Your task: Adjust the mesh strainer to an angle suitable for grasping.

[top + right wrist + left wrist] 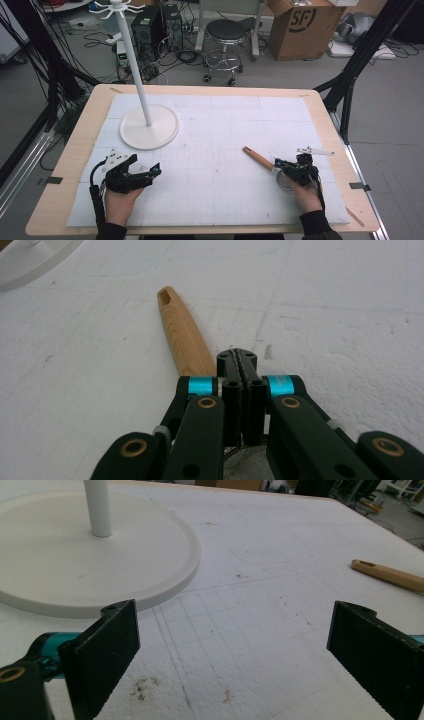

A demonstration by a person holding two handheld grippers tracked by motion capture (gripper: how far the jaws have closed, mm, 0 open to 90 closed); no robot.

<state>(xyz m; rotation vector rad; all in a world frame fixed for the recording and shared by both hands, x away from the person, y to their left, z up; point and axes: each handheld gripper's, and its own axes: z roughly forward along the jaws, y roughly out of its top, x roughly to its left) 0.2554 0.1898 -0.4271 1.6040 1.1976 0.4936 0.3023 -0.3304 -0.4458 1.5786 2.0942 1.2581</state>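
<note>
Right hand-held gripper (242,362) clamped on the wooden-handled round wire-mesh strainer (260,159); handle's long axis runs ahead and left of it, flat on white foam tabletop (225,125). Left hand-held gripper (232,645) wide, holding nothing.

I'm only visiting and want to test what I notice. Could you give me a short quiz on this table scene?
1. Multiple choice: what is the right gripper clamped on? A a cup; B the wooden-handled strainer; C a pen.
2. True or false: the fingers of the left gripper stand wide apart with nothing between them.
3. Fill in: in the high view, the white stand is on the ____ half of the table.
Key: 1 B. 2 true. 3 left.
</note>
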